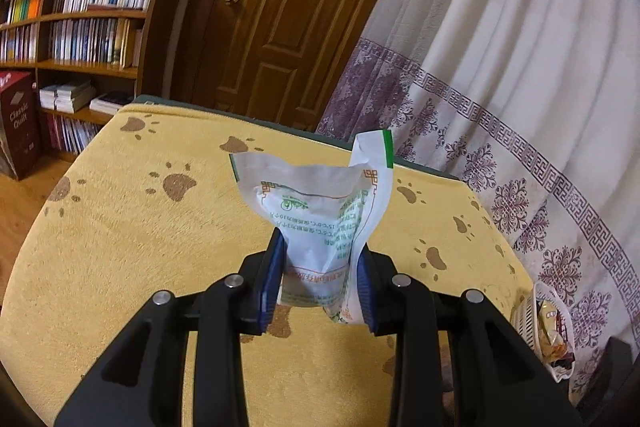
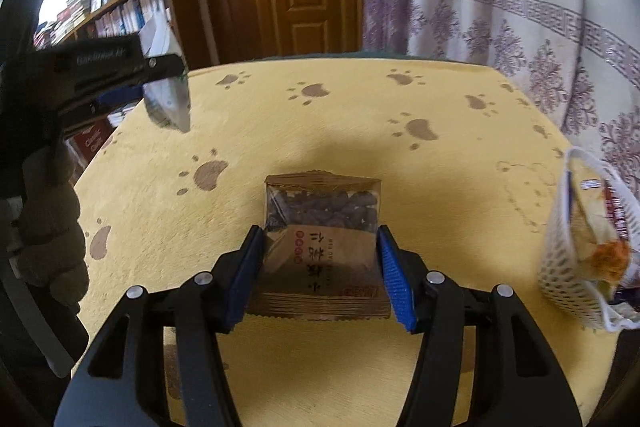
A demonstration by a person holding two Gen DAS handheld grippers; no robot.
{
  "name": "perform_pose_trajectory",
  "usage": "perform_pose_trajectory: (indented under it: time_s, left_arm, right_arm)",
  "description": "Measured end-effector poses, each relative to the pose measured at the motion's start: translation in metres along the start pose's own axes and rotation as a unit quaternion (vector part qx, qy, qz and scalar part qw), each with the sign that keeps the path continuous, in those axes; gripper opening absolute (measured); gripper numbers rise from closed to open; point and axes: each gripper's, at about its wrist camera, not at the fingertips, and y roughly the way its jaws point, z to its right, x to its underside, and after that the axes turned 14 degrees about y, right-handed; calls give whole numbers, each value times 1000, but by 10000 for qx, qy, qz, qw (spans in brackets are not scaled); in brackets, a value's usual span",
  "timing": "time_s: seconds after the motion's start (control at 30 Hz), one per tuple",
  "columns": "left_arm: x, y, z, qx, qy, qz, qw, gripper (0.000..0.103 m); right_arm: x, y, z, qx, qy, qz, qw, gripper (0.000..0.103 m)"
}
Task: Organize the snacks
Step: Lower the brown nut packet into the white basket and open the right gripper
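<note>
White mesh basket (image 2: 560,267) sits right of the right gripper (image 2: 320,267) clamping a brown packet (image 2: 320,227); left gripper (image 1: 320,275) pinches a white pouch (image 1: 312,211).

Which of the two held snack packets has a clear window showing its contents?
The brown packet in the right tool, showing dark pieces; the left tool's white packet is opaque.

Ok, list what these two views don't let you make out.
- White basket contents: left wrist view, cut off at the edge, small.
- White packet print: right wrist view, blurred, partly behind the left gripper.
- Brown packet sides: right wrist view, covered by the right gripper pads.
</note>
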Motion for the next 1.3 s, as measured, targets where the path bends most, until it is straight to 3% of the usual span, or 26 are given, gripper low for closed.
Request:
perform_pose_trajectory:
  time_s: [0.7, 1.3]
  left_arm:
    - [0, -22, 56, 117, 777, 311, 9964, 33]
    - [11, -33, 106, 209, 1446, 436, 9883, 33]
  right_arm:
    - [-32, -69, 73, 768, 608, 888, 9912, 59]
    - [-45, -99, 174, 1782, 1469, 1337, 9637, 59]
